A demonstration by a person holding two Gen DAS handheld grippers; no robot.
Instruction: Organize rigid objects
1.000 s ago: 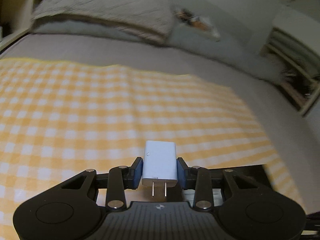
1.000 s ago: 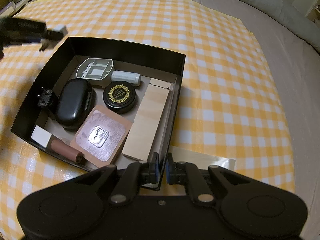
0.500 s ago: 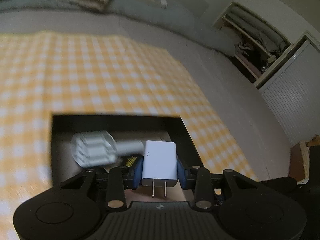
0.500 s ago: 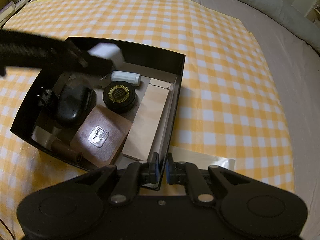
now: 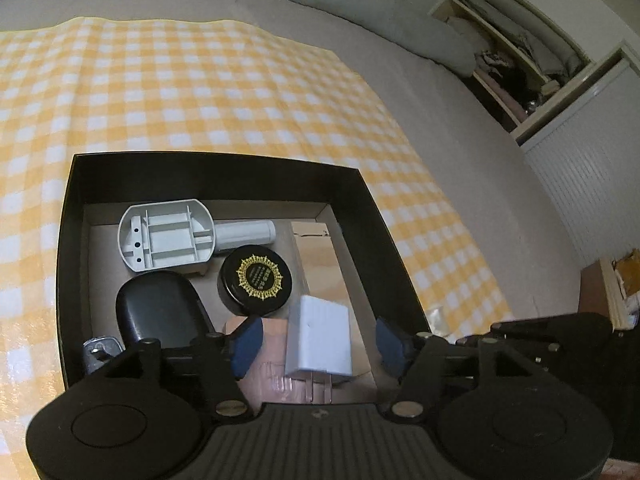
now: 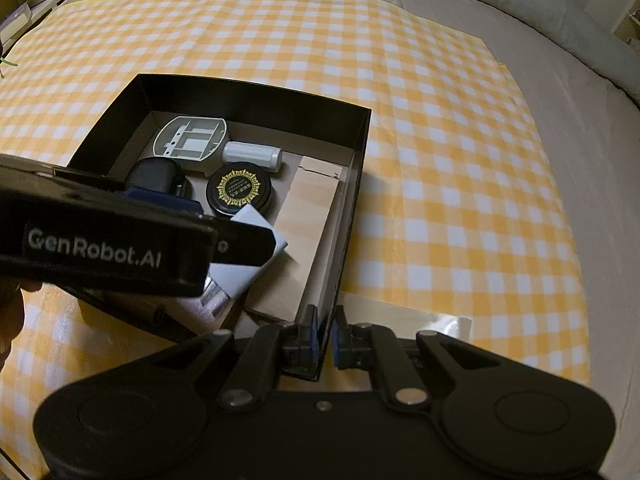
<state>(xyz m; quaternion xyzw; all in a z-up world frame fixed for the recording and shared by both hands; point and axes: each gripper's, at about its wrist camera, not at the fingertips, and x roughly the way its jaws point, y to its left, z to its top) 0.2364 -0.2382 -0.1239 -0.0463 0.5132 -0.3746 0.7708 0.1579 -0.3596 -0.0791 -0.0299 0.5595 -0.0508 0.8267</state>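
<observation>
A black open box [image 5: 216,172] sits on a yellow checked cloth [image 5: 200,80]. Inside lie a grey ribbed plastic part [image 5: 164,236], a white cylinder [image 5: 248,234], a round black tin with a gold emblem [image 5: 256,280], a black case [image 5: 160,312] and a wooden block [image 5: 320,264]. My left gripper [image 5: 318,346] hangs over the box's near right part, its jaws opening. A white plug charger [image 5: 318,336] sits between the blue pads [image 5: 246,346] with a gap on each side. My right gripper [image 6: 326,336] is shut on the near corner wall of the box [image 6: 256,100].
The cloth [image 6: 440,160] covers a grey bed [image 5: 460,140] with a grey bolster [image 5: 400,24] at the far edge. Open shelves [image 5: 520,48] stand to the right. A shiny sheet [image 6: 420,320] pokes out beside the box's near corner. A hand [image 6: 8,320] shows at the left edge.
The left gripper has swung over the box and tipped down. Its jaws have spread away from the white charger they were shut on. The right gripper and box have not moved.
</observation>
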